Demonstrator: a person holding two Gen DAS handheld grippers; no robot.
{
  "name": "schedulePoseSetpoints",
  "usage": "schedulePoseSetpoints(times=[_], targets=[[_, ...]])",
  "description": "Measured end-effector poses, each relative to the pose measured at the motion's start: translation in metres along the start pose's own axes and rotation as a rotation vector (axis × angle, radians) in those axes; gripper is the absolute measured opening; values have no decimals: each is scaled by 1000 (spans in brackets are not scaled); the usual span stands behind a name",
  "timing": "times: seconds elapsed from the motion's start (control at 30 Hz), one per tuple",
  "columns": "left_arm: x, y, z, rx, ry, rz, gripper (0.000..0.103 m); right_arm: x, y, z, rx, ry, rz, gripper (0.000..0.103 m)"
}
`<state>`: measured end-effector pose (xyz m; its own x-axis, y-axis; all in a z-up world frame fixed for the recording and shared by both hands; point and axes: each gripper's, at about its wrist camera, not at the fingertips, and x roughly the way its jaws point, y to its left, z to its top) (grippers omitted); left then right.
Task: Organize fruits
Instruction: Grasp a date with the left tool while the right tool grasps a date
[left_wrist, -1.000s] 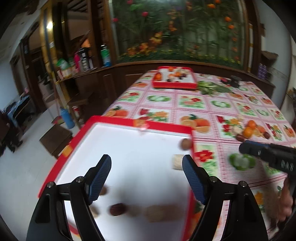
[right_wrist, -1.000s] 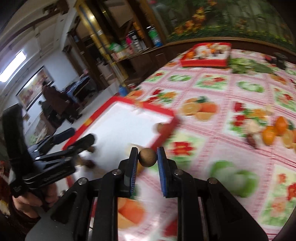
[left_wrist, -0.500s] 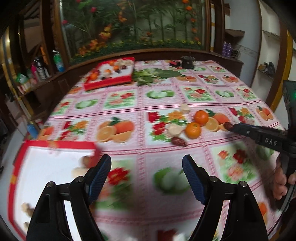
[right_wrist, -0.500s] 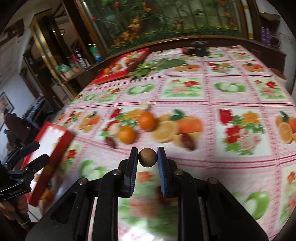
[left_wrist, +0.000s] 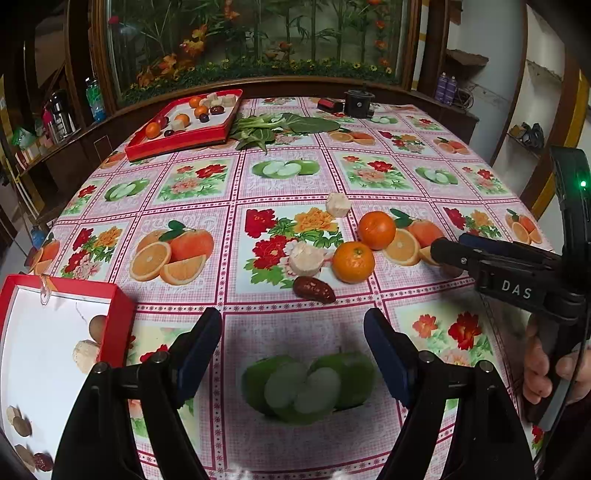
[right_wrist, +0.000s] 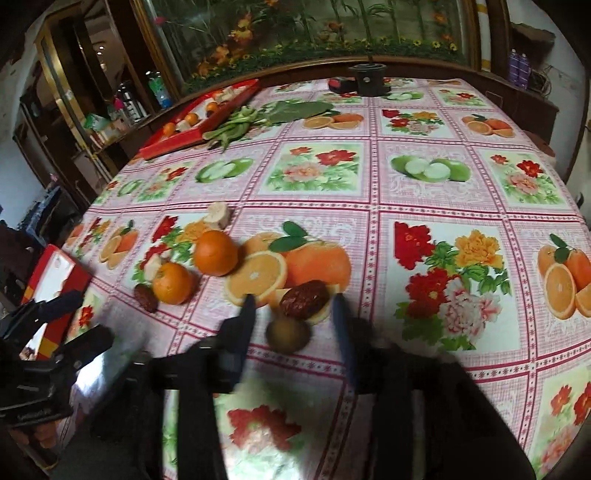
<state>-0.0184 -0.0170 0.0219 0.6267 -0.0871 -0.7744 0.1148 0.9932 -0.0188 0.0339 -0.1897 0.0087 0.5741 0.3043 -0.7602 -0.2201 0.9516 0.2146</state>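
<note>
while both tools gape, the right tool (right_wrist: 291, 314) straddles a brown fruit (right_wrist: 288, 334).

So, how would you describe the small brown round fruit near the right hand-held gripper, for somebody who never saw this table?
Find the two real oranges on the flowered tablecloth, then the wrinkled dark red date right of them. Just in front, between the open fingers of the right hand-held gripper, lies the small fruit: round, dull olive-brown, smooth.

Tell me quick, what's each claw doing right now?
Left claw: open, empty.
Right claw: open, small brown fruit between its fingers, not gripped.
</note>
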Motion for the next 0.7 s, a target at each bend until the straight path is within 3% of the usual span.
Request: schedulePoseSetpoints(times=[0.17,0.2,0.23,0.3,0.5,0.53,0.6,0.7], targets=[[10,-4,3,-4,15,8,79,9,1,-1,-18,11,-40,55],[12,-5,3,-5,20,13,79,9,2,-1,-25,3,-54,50],[14,-5,4,-7,24,15,79,9,3,-1,-37,1,-63,38],[18,-4,5,-22,33,14,79,10,5,-2,-44,3,-63,27],[29,-5,10,-64,43,15,78,8,4,-3,-28,0,-56,27],[32,-6,11,-68,43,22,76,8,4,-3,-25,2,-56,27],[37,-6,12,-70,51,18,61,8,3,-3,-22,2,-53,27],[44,-7,10,-56,49,20,55,7,2,-3,-17,3,-47,28]])
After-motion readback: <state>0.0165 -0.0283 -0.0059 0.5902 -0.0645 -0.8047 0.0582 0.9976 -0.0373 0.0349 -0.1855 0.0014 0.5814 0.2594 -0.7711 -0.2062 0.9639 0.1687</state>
